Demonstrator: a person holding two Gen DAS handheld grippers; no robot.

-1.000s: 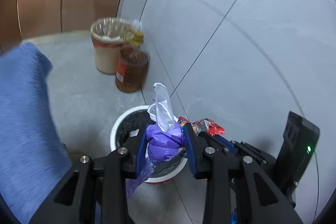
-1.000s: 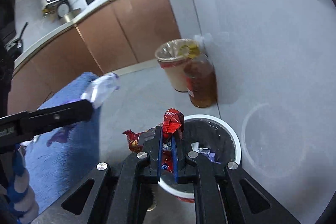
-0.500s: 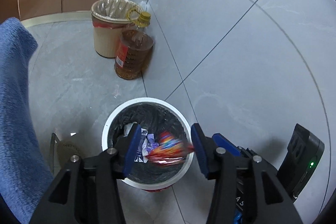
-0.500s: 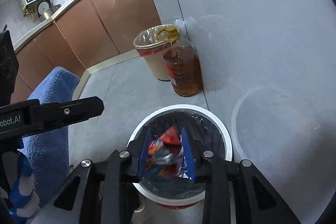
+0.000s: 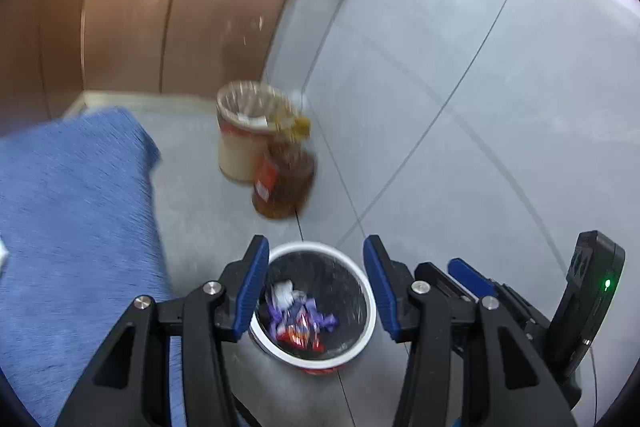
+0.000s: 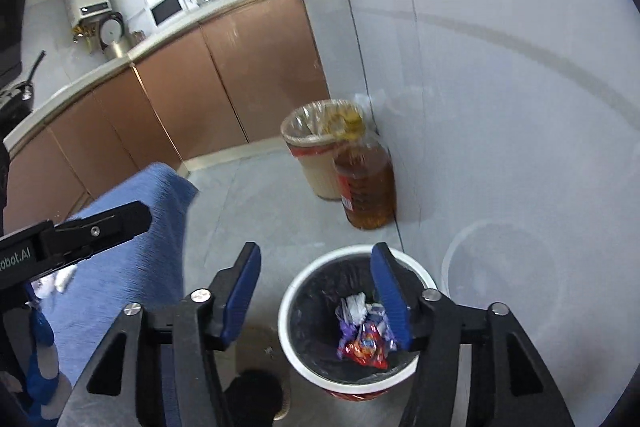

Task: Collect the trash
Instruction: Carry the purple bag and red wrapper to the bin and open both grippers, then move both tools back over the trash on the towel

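Observation:
A white-rimmed bin with a black liner stands on the floor by the wall. Inside it lie a purple wrapper and a red snack packet; the same bin and red packet show in the right wrist view. My left gripper hangs above the bin, open, nothing between its fingers. My right gripper is above and slightly left of the bin, its jaws opening and empty. The left gripper's arm shows at the left of the right wrist view.
A beige bin with a clear liner and a bottle of amber oil stand further along the wall. A blue cloth covers a surface at the left. Brown cabinets line the back. A dark object lies on the floor.
Both grippers let go: the purple wrapper and the red packet dropped into the bin. Both sets of jaws opened wider and both grippers rose away from the bin.

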